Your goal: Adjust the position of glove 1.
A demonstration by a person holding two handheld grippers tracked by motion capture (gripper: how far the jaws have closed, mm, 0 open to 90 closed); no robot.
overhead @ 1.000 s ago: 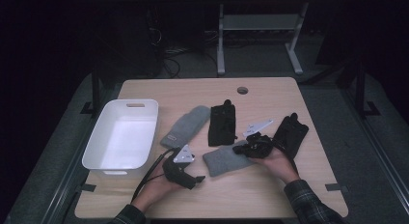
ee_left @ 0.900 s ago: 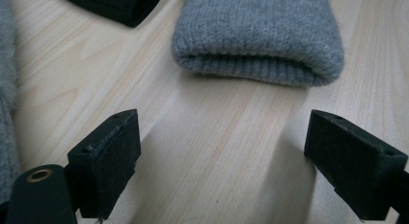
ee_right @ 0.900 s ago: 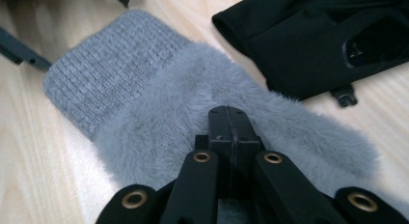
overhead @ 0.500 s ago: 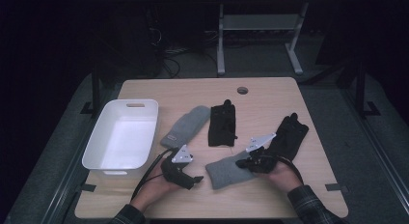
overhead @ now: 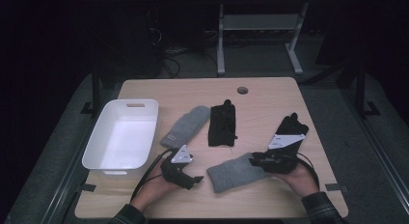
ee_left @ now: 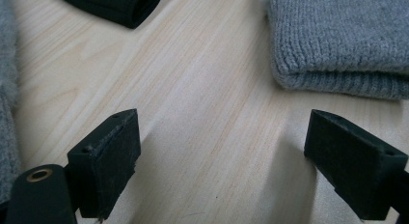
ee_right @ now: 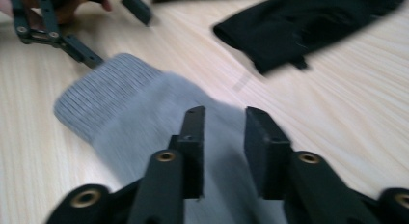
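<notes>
The grey mitten (overhead: pixel 237 172) is showing ribbed, fuzzy knit; the bench (overhead: pixel 270 101) is looking like pale matt wood grain; the tub (overhead: pixel 99 149) is gleaming as smooth white plastic.

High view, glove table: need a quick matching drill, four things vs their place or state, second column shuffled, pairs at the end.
Things:
1. white bin
2. left gripper
3. right gripper
4. middle black glove

Place or state:
A. at the near grey mitten's right end, jaws just opened
B. lies flat beside the far grey mitten
C. left side of the table, nothing in it
D. jaws wide over bare wood, holding nothing

Pairs: 1-C, 2-D, 3-A, 4-B
</notes>
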